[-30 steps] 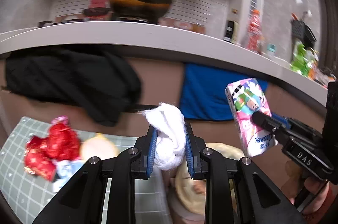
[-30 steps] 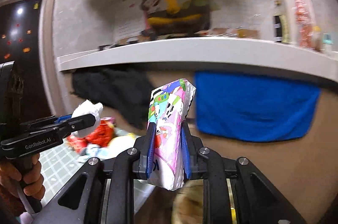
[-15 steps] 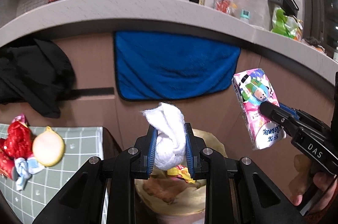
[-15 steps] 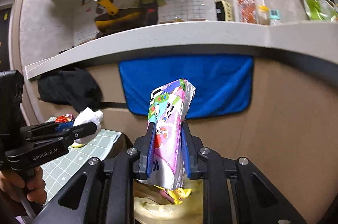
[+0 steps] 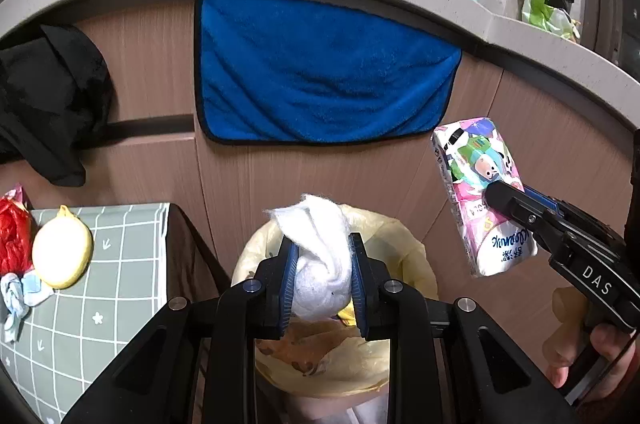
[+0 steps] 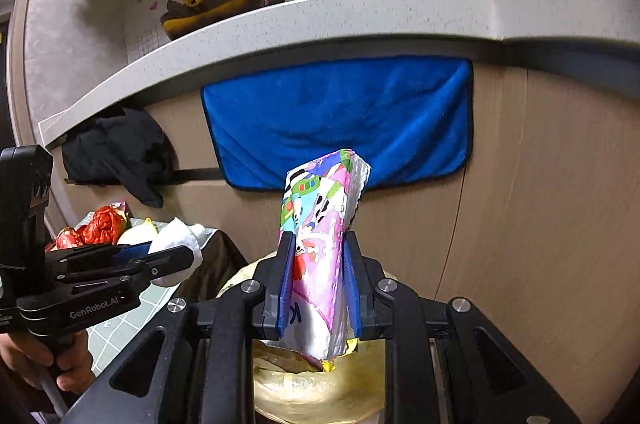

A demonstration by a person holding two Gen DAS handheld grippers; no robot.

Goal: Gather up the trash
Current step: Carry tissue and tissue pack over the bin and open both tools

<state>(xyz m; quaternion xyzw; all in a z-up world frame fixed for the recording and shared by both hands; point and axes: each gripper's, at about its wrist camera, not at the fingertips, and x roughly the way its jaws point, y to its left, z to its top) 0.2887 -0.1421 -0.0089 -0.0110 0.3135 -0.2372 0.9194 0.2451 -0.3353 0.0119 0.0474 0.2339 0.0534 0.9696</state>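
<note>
My left gripper [image 5: 322, 256] is shut on a white crumpled tissue wad [image 5: 318, 264] and holds it over a bin lined with a yellow bag [image 5: 404, 256] that has trash inside. My right gripper [image 6: 318, 264] is shut on a colourful tissue packet [image 6: 320, 224], held above the same bin [image 6: 320, 388]. The right gripper with the packet [image 5: 480, 192] also shows at the right of the left wrist view. The left gripper with the wad [image 6: 176, 244] shows at the left of the right wrist view.
A low table with a green grid cloth [image 5: 120, 264] stands left of the bin, with a red wrapper [image 5: 14, 232], a yellow round item [image 5: 62, 258] and a pale blue scrap [image 5: 20, 298]. A blue towel [image 5: 320, 72] and black cloth [image 5: 48, 96] hang on the cabinet under the counter.
Both grippers have swung right from the table and tilted down; the bin is now under them. The wad and the packet stay gripped.
</note>
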